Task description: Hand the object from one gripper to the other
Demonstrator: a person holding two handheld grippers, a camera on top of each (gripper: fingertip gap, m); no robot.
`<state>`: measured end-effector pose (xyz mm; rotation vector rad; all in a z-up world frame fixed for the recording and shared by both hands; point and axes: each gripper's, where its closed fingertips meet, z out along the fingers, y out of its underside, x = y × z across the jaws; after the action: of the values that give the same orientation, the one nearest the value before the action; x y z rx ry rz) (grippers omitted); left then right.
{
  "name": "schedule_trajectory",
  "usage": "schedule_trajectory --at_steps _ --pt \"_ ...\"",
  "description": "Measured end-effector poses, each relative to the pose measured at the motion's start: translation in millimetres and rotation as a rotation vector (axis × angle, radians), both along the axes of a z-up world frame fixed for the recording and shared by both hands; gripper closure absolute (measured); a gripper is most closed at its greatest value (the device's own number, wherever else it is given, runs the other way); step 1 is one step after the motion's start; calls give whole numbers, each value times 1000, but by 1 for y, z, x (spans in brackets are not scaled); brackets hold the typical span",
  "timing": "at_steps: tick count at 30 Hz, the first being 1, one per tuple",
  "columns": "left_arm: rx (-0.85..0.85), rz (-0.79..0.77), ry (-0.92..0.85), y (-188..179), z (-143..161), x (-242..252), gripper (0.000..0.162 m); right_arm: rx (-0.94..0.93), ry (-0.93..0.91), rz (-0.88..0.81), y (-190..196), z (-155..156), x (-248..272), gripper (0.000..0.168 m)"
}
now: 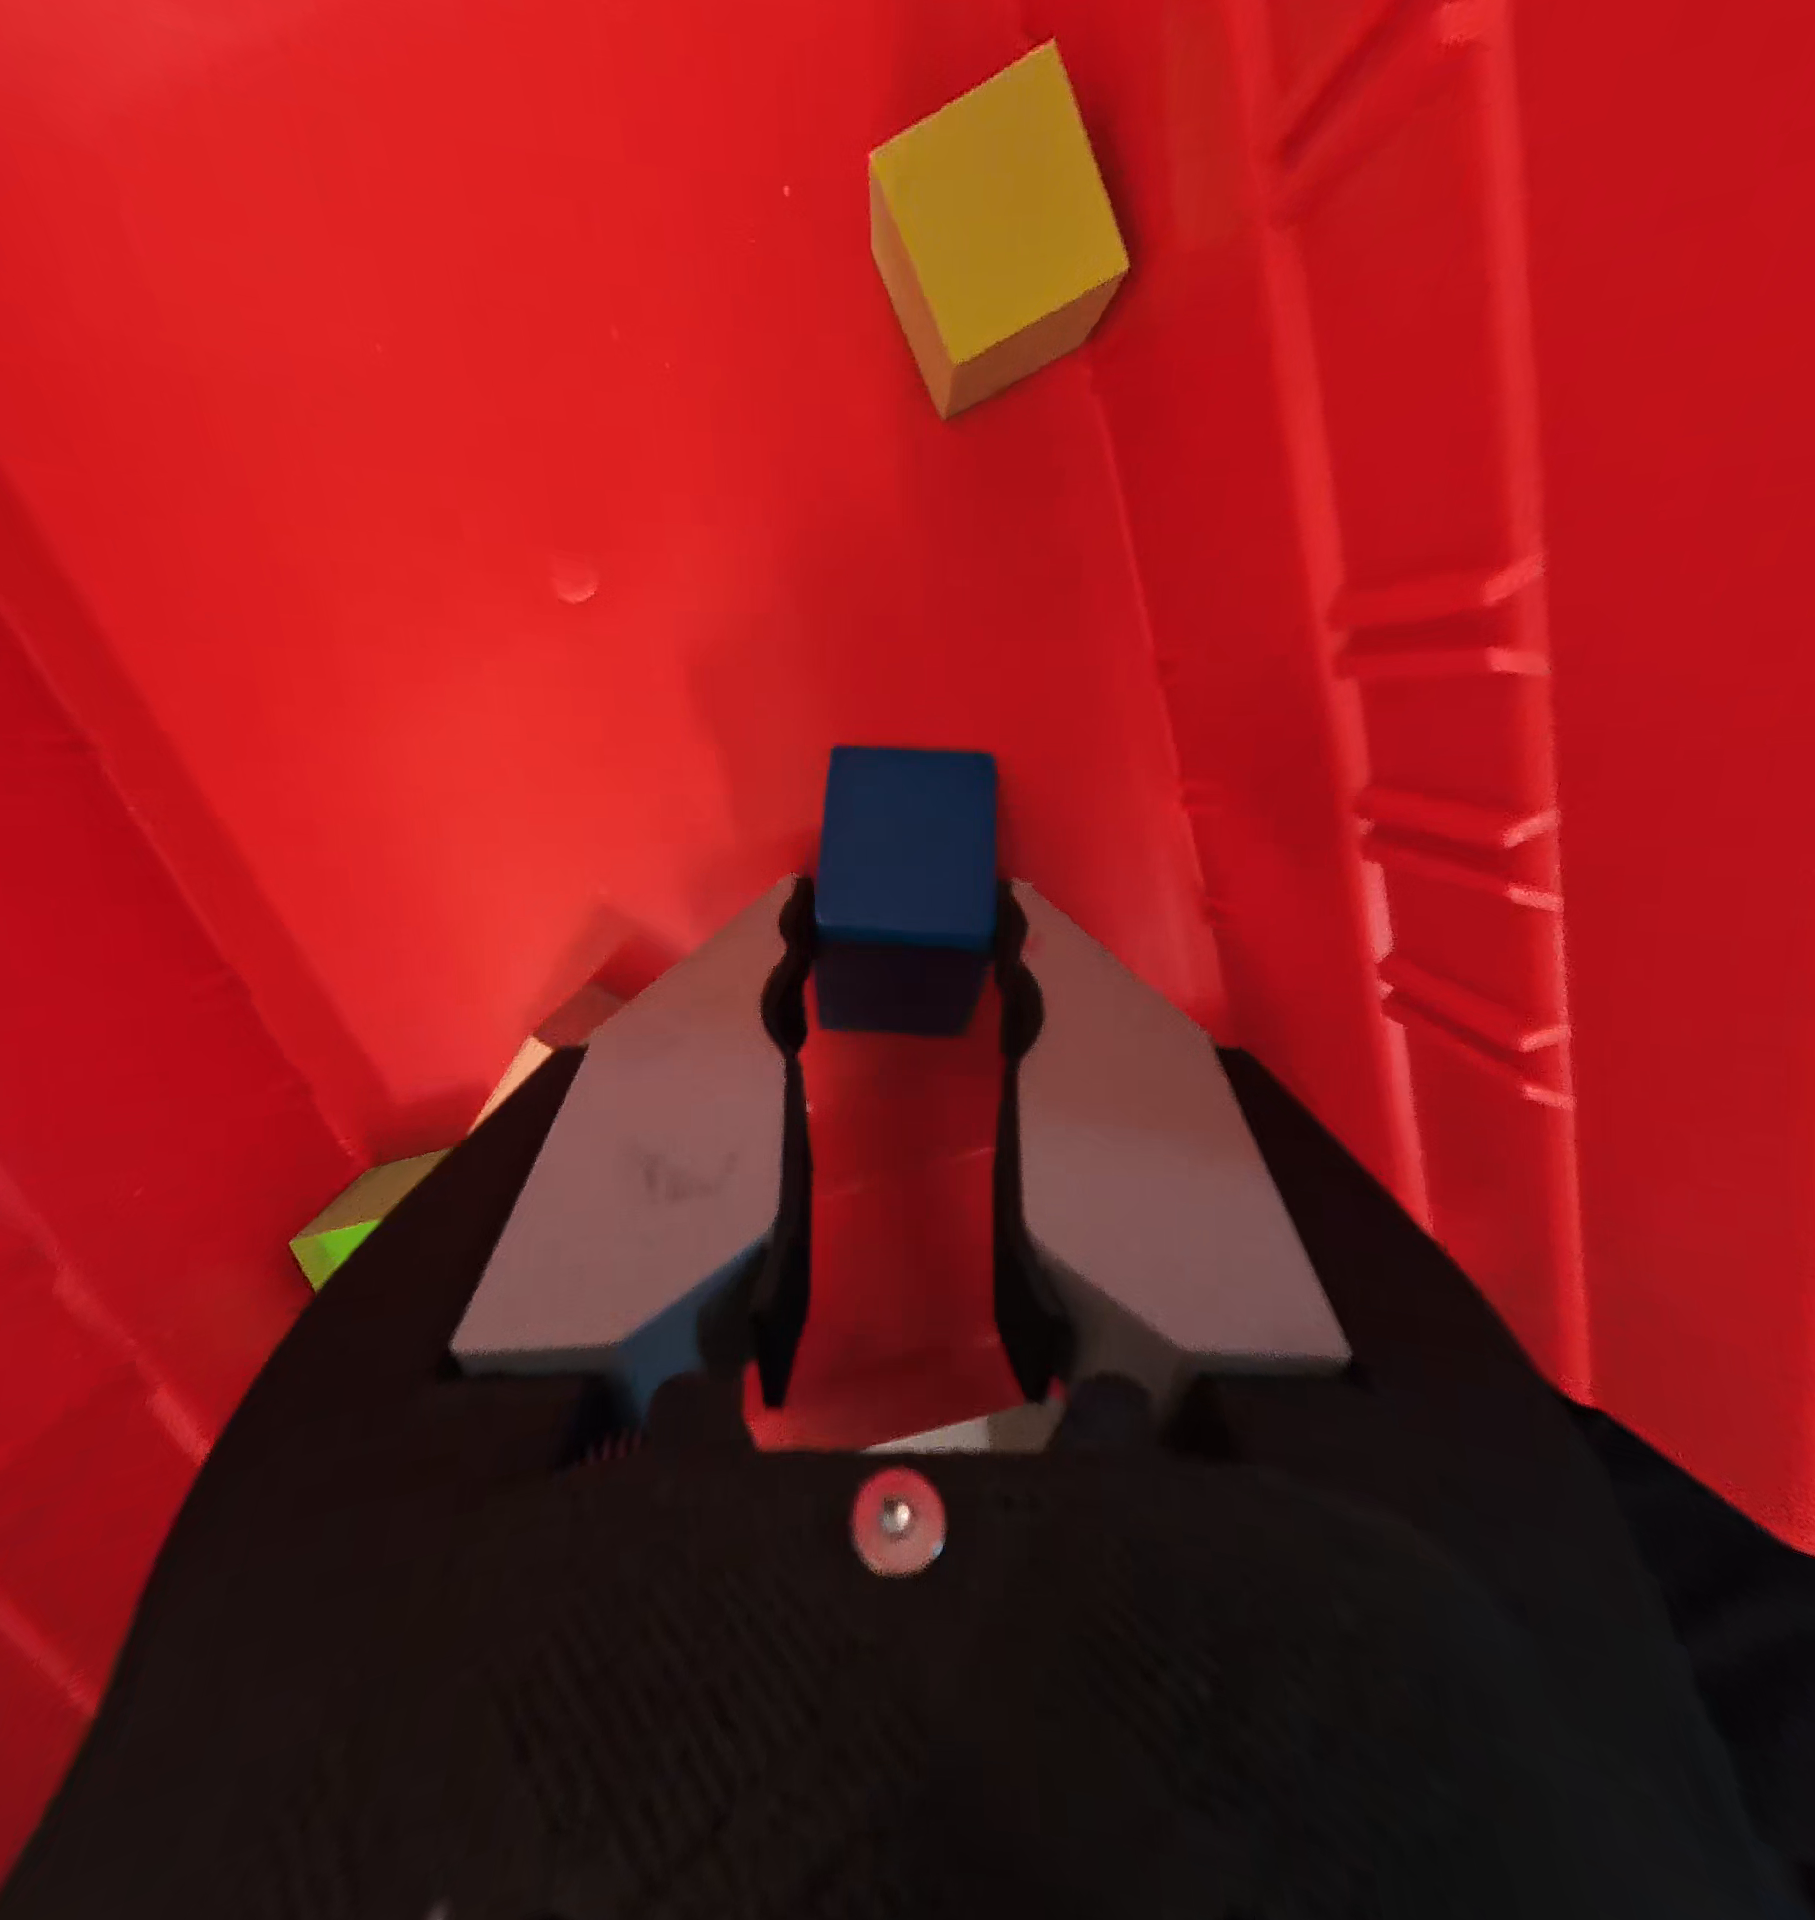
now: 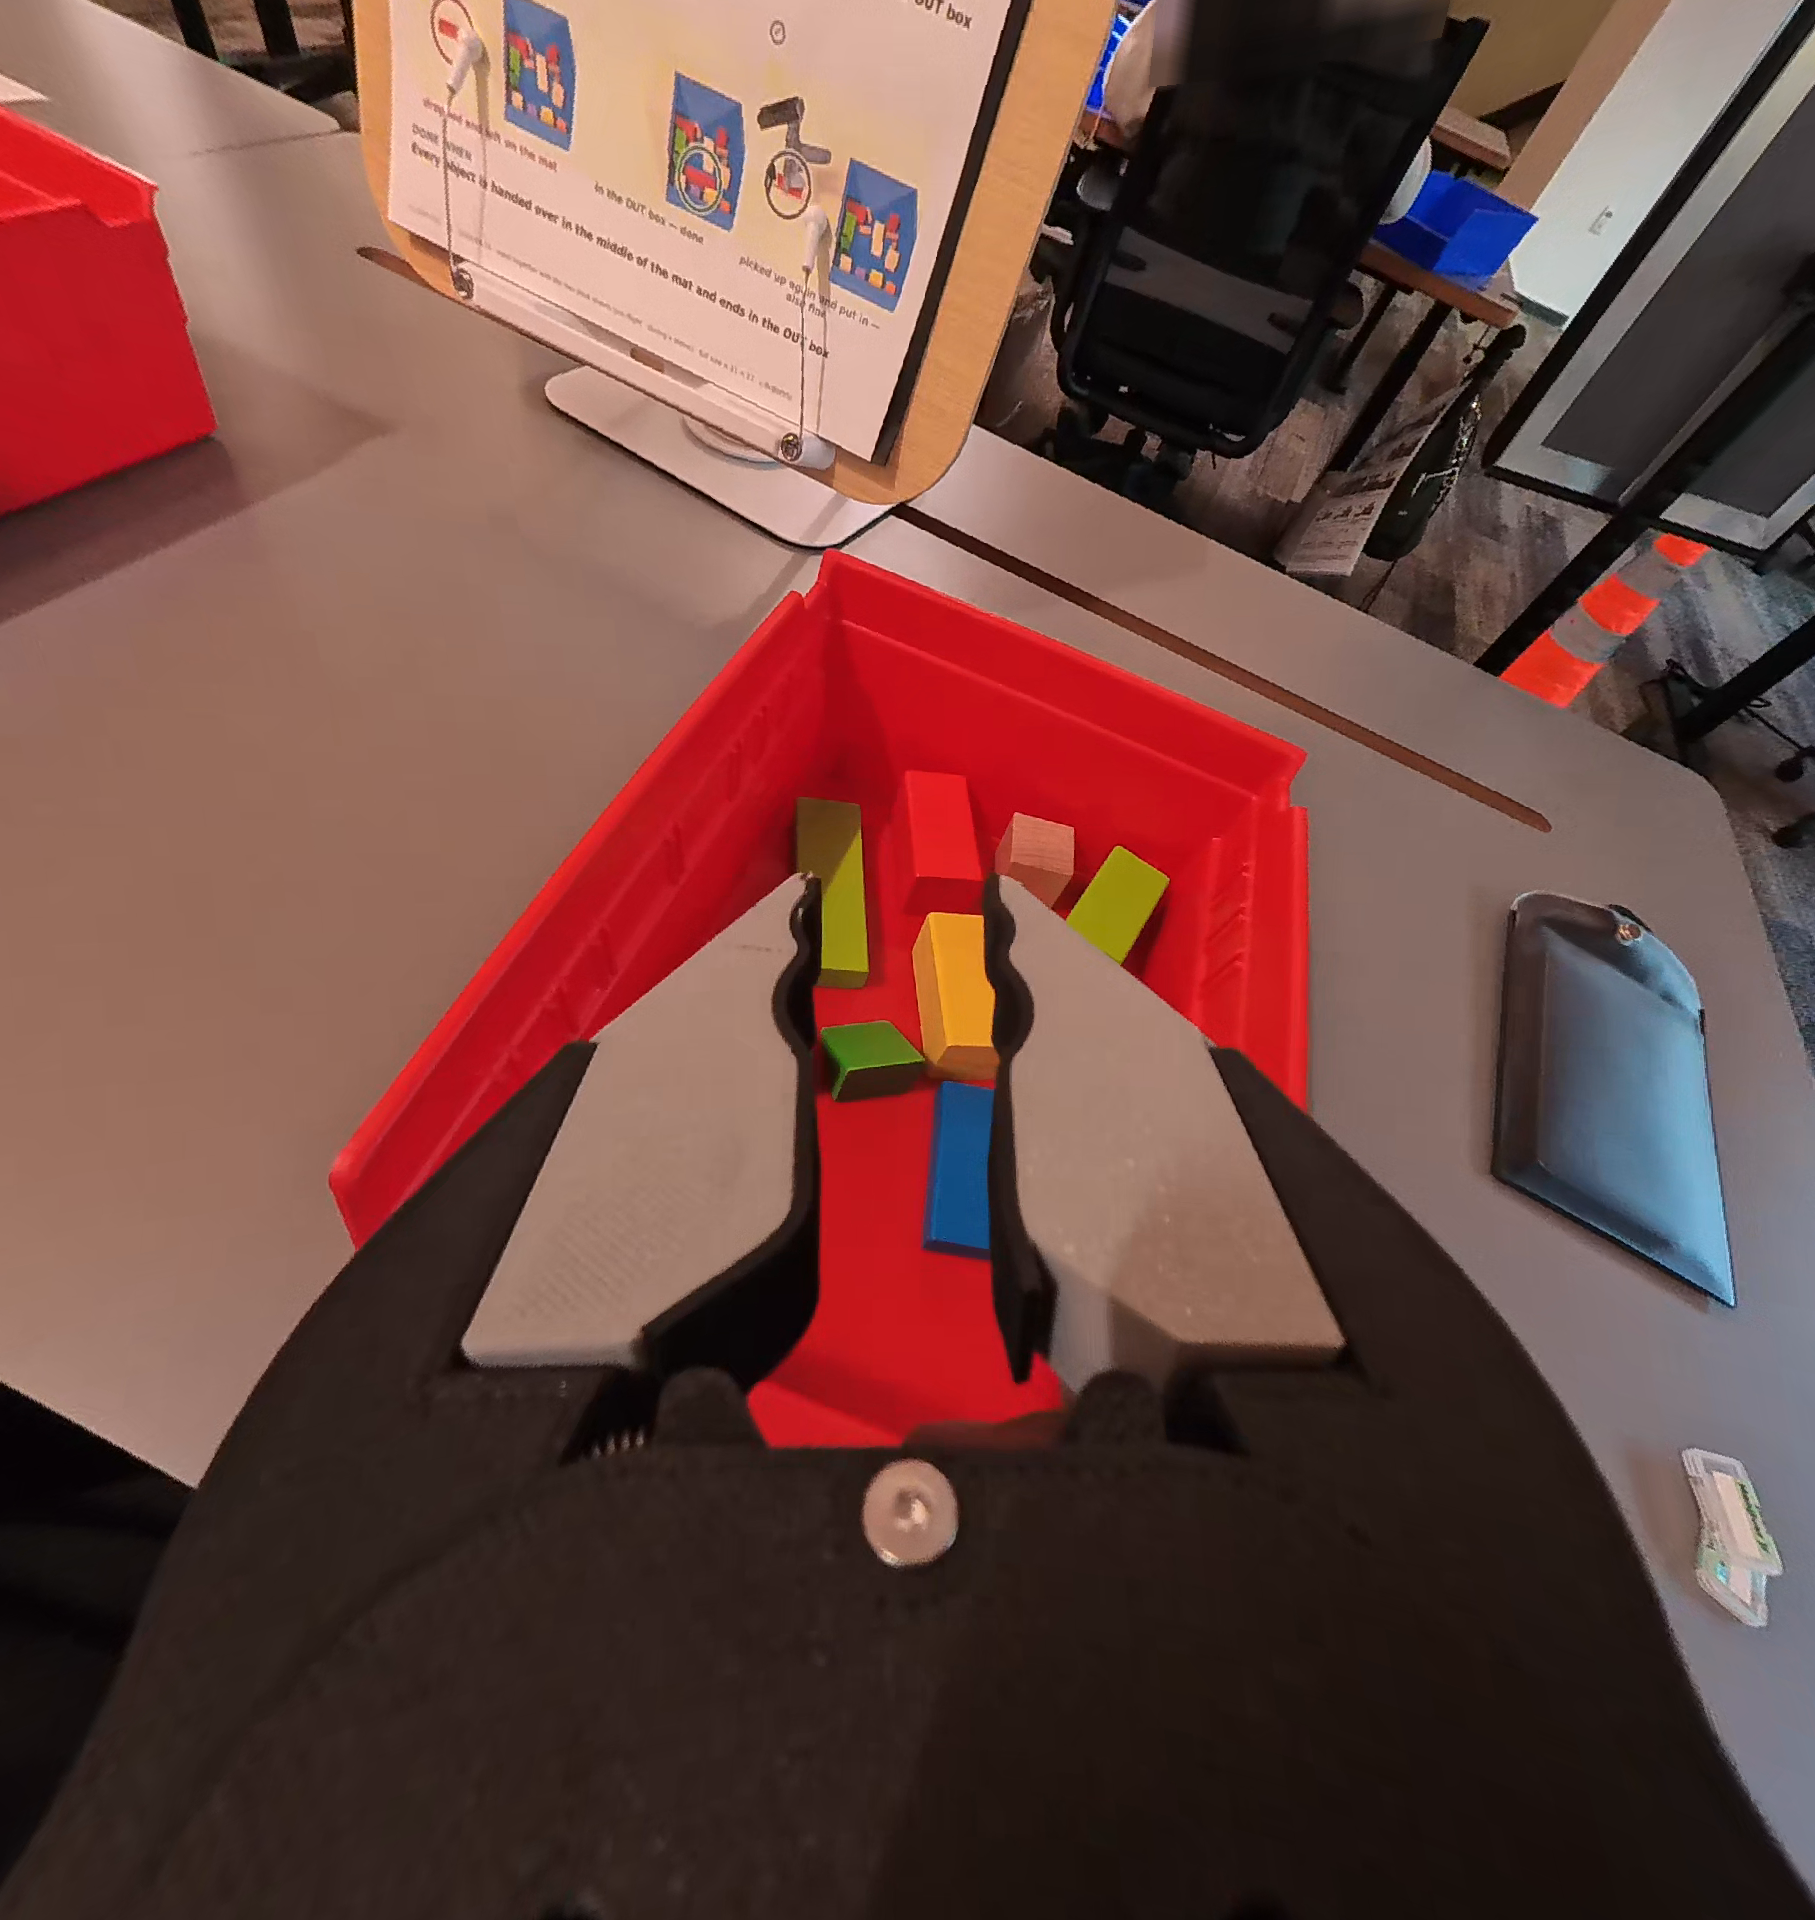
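In the left wrist view my left gripper (image 1: 903, 935) is inside a red bin (image 1: 467, 520) and is shut on a dark blue block (image 1: 905, 862), which sticks out past the fingertips. A yellow block (image 1: 996, 229) lies on the bin floor farther ahead. In the right wrist view my right gripper (image 2: 898, 894) is open and empty, held above another red bin (image 2: 591, 935) that holds several coloured blocks: a blue one (image 2: 960, 1164), a yellow one (image 2: 953, 987), a red one (image 2: 939, 836) and green ones (image 2: 832, 894).
A green block (image 1: 347, 1216) and a tan block (image 1: 560, 1029) lie left of my left gripper. The right wrist view shows a grey table (image 2: 311, 727), a stand with an instruction sheet (image 2: 674, 208), a second red bin (image 2: 51, 312), a dark tray (image 2: 1609, 1101), and a small packet (image 2: 1732, 1532). Across from one pair of fingers to the other is roughly 55 cm. Between my right fingertips and the small packet (image 2: 1732, 1532) there is roughly 40 cm.
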<state>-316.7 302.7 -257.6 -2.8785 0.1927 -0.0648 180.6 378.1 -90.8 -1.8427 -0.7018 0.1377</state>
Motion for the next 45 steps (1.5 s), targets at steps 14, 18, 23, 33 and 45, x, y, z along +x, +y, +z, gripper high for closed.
schedule_trajectory --at_steps 14,18,23,33,45 --pt "849 -475 -12 -5 149 98 130 -77 127 310 -39 4 -61 137" --pt "1063 -764 -201 -60 195 182 130 -121 229 678 -100 16 -125 133" --pt "1037 -967 -683 -128 225 260 130 -102 339 1035 -182 39 -178 126" --pt "974 -1060 -1002 -161 232 310 130 -44 511 1155 -229 73 -192 123" --pt "1032 -1083 -946 -168 230 319 130 33 474 1165 -244 74 -199 134"
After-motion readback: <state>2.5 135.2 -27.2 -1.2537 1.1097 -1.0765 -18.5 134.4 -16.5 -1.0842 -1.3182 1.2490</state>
